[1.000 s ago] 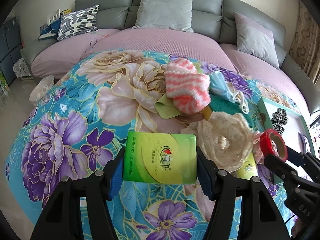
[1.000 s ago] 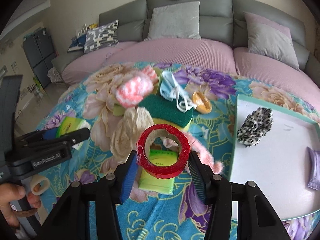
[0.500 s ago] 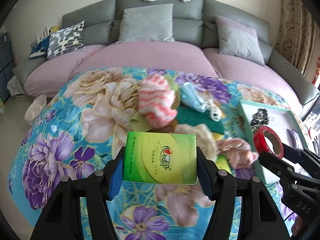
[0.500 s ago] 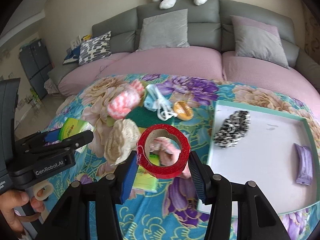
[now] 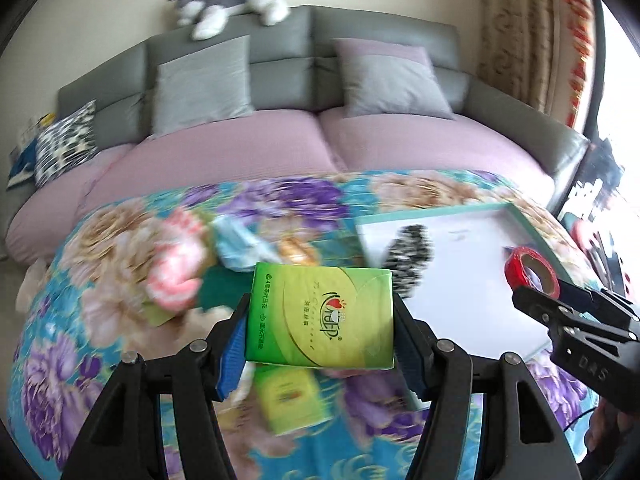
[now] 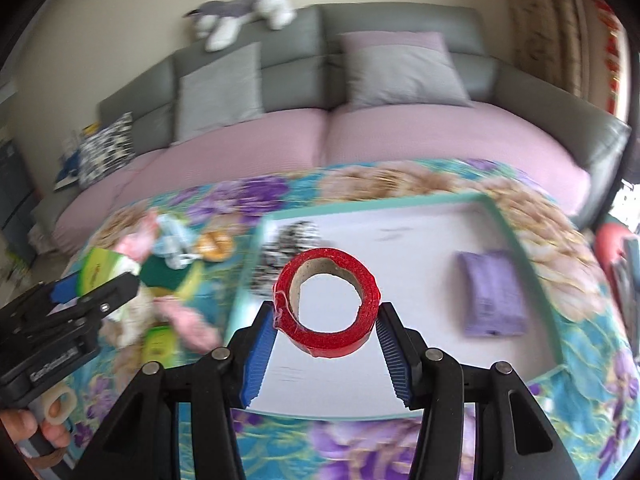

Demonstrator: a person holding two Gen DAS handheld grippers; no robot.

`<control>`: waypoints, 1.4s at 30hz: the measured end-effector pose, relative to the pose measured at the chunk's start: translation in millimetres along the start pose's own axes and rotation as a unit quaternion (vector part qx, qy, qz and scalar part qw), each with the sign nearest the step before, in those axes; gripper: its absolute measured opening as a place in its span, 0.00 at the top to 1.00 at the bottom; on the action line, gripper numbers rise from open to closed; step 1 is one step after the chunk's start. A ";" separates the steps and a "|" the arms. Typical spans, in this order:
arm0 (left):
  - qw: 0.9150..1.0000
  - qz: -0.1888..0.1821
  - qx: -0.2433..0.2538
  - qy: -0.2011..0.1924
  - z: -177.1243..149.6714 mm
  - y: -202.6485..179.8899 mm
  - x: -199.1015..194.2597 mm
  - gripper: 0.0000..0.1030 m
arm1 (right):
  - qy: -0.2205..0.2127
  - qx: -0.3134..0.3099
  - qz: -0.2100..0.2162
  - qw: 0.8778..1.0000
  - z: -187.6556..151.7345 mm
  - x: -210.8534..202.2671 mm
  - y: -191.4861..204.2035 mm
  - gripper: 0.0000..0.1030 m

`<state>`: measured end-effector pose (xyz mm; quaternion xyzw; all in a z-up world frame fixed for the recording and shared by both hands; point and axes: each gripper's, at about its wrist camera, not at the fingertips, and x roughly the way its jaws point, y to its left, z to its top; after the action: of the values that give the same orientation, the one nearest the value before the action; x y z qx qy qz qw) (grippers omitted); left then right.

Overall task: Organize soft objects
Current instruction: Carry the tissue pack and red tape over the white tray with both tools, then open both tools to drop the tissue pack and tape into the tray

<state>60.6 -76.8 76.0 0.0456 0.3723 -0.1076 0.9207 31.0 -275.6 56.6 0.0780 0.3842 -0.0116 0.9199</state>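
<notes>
Over the floral cloth, left gripper (image 5: 320, 320) clamps a glossy green tissue pack (image 5: 320, 316); right gripper (image 6: 326, 326) clamps a red glitter tape roll (image 6: 326, 308) above the teal-rimmed white tray (image 6: 520, 248). Blurred pile behind.

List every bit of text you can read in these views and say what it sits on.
"DAS": right gripper body, left wrist view.
"GenRobot.AI": left gripper body, right wrist view; blurred, only roughly legible.
Green tissue pack in the left jaws: red heart logo and Chinese print, too small to read.
Purple packet on the white tray: print blurred.
Red tape roll: no text.
</notes>
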 end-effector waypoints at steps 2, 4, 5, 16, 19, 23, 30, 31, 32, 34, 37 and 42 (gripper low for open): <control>1.000 -0.015 0.021 0.000 2.0 -20.1 7.0 0.37 | 0.000 0.015 -0.013 1.000 -1.0 -1.3 -17.2 0.48; 0.999 -0.026 0.038 0.000 2.0 -36.7 12.1 0.37 | 0.001 0.028 -0.025 0.999 -2.3 -1.4 -32.1 0.48; 0.998 -0.032 0.045 -0.001 1.9 -44.0 14.3 0.37 | 0.003 0.035 -0.034 0.999 -3.2 -1.7 -39.6 0.48; 0.992 -0.076 0.092 0.040 -10.4 -100.1 63.6 0.36 | 0.037 0.066 -0.046 0.996 -14.0 20.9 -71.3 0.48; 0.991 -0.081 0.088 0.058 -14.9 -101.6 76.4 0.36 | 0.050 0.064 -0.039 0.996 -17.7 31.6 -67.2 0.48; 0.990 -0.083 0.087 0.070 -18.9 -101.9 84.9 0.36 | 0.059 0.057 -0.044 0.996 -19.7 36.3 -64.7 0.48; 0.990 -0.079 0.090 0.067 -17.6 -101.9 81.1 0.28 | 0.058 0.060 -0.050 0.995 -18.7 33.5 -67.4 0.47; 0.991 -0.078 0.092 0.066 -17.3 -102.5 80.7 0.25 | 0.058 0.060 -0.052 0.995 -18.1 33.3 -67.2 0.47; 0.991 -0.077 0.093 0.064 -16.9 -102.6 80.1 0.19 | 0.057 0.059 -0.056 0.995 -17.5 32.6 -67.4 0.46; 0.991 -0.074 0.092 0.061 -15.7 -101.3 78.4 0.18 | 0.053 0.062 -0.065 0.995 -16.3 29.5 -69.5 0.40; 0.992 -0.078 0.079 0.061 -13.0 -96.2 76.3 0.18 | 0.041 0.071 -0.070 0.994 -14.1 22.5 -73.4 0.27; 0.995 -0.056 0.065 0.046 -6.4 -80.7 65.2 0.08 | 0.031 0.073 -0.083 0.993 -11.8 16.6 -74.8 0.14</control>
<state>83.1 -164.9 25.7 0.0896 0.4085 -0.1808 0.8902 28.3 -347.1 26.6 0.1134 0.4159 -0.1139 0.8951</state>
